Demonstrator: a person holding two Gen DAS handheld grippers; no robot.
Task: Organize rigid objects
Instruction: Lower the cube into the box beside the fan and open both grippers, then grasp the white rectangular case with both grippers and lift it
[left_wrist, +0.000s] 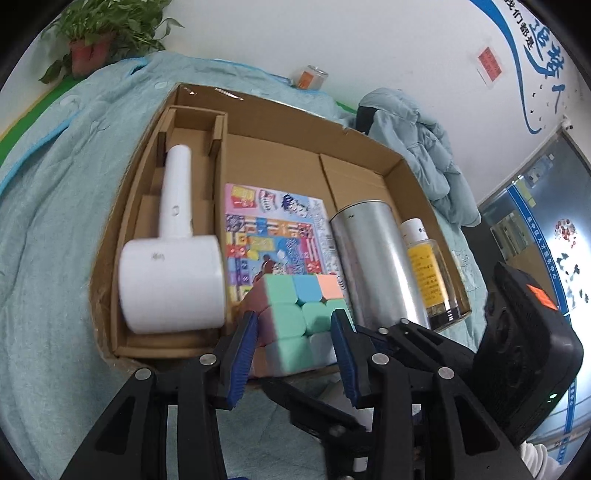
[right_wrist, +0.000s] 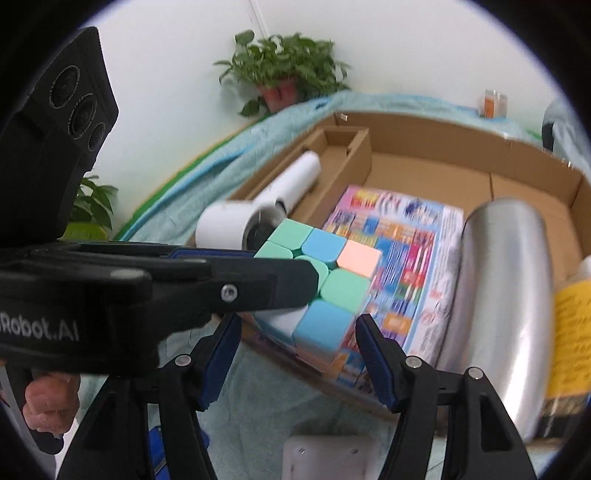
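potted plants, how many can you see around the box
2. One potted plant stands against the wall beyond the cardboard box. A second plant shows at the left edge of the right wrist view, its pot hidden. Others may be out of view.

The left gripper (left_wrist: 293, 347) is clamped on something, tilted downward. The right gripper (right_wrist: 295, 354) stands at its three o'clock, jaws parted.

Pastel puzzle cube (left_wrist: 299, 325): mint, blue and peach tiles, tilted, above box's near edge. Cardboard box (left_wrist: 280, 125): white hair dryer (left_wrist: 173, 254) in left compartment; colourful flat pack (left_wrist: 273, 236), steel canister (left_wrist: 376, 266), yellow-labelled bottle (left_wrist: 428, 269) lying alongside.
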